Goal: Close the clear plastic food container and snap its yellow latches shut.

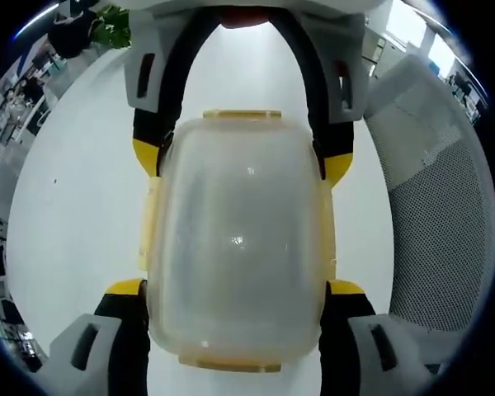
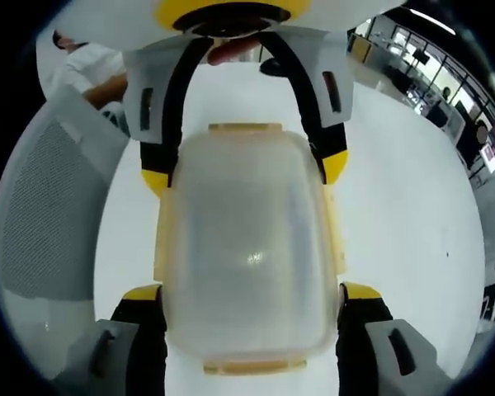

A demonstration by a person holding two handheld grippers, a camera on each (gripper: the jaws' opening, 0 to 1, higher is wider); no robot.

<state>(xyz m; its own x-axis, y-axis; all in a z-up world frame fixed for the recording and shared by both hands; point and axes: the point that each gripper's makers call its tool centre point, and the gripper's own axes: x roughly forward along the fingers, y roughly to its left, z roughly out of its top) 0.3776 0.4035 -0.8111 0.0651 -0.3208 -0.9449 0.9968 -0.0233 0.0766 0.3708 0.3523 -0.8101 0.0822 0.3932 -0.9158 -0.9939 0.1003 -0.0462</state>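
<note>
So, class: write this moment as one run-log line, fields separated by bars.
container: lid on, on white table | left gripper: jaws flank near end | right gripper: jaws flank opposite end | yellow latches: state unclear

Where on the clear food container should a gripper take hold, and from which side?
Grip the container across its two long side walls, coming in from a short end, as both grippers look placed now: the left gripper and the right gripper straddle it from opposite ends. The long sides look flatter; yellow latches sit on the short ends.

Both tools [image 1: 235, 289] [image 2: 252, 293] facing, apparently clamped (opposite sides).
</note>
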